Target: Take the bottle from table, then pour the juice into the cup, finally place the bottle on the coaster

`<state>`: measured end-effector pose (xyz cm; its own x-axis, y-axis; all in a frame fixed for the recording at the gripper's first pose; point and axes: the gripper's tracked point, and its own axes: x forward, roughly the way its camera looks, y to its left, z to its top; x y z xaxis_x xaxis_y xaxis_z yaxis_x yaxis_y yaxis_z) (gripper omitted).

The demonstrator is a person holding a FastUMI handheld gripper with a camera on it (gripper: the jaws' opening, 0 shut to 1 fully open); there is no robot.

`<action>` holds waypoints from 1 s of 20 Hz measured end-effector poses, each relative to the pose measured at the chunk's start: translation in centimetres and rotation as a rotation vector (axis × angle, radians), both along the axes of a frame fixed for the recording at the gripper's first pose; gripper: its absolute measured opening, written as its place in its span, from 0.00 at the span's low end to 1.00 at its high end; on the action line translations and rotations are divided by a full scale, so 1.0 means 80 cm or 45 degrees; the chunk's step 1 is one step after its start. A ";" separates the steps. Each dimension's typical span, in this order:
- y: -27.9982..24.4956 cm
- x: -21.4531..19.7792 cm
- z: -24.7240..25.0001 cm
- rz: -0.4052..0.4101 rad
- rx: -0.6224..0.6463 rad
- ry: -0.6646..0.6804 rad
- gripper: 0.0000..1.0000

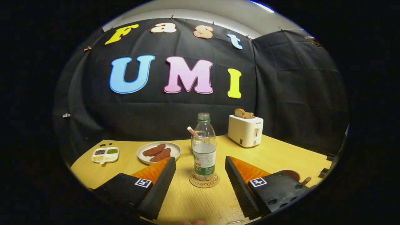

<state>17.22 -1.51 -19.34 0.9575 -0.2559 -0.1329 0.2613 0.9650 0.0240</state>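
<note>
A clear plastic bottle [204, 147] with a green label and a green-ringed neck stands upright on a round cork coaster [204, 181], just ahead of my fingers and centred on the gap between them. My gripper [200, 164] is open, its fingers wide apart on either side of the bottle and touching nothing. A brown cup [292, 174] peeks out behind the right finger, mostly hidden. Behind the bottle stands a glass with a straw [193, 132].
A white plate with reddish-brown pieces [158, 152] sits beyond the left finger, and a small divided dish [105, 155] lies further left. A white toaster with bread [245, 129] stands at the back right. Water drops [232, 207] spot the wooden table [193, 200] near me.
</note>
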 end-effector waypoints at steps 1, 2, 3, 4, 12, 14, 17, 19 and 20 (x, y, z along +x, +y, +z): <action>0.000 -0.008 0.014 0.020 -0.015 -0.009 0.97; 0.000 -0.015 0.029 0.037 -0.030 -0.019 0.97; -0.001 -0.020 0.043 0.057 -0.042 -0.027 0.97; -0.002 -0.025 0.057 0.074 -0.047 -0.036 0.97; 0.002 -0.063 0.141 0.194 -0.008 -0.117 0.97; 0.001 -0.072 0.150 0.219 0.015 -0.123 0.97; -0.004 -0.084 0.159 0.248 0.023 -0.119 0.97; -0.013 -0.094 0.162 0.258 0.030 -0.115 0.97; -0.017 -0.098 0.164 0.259 0.039 -0.115 0.97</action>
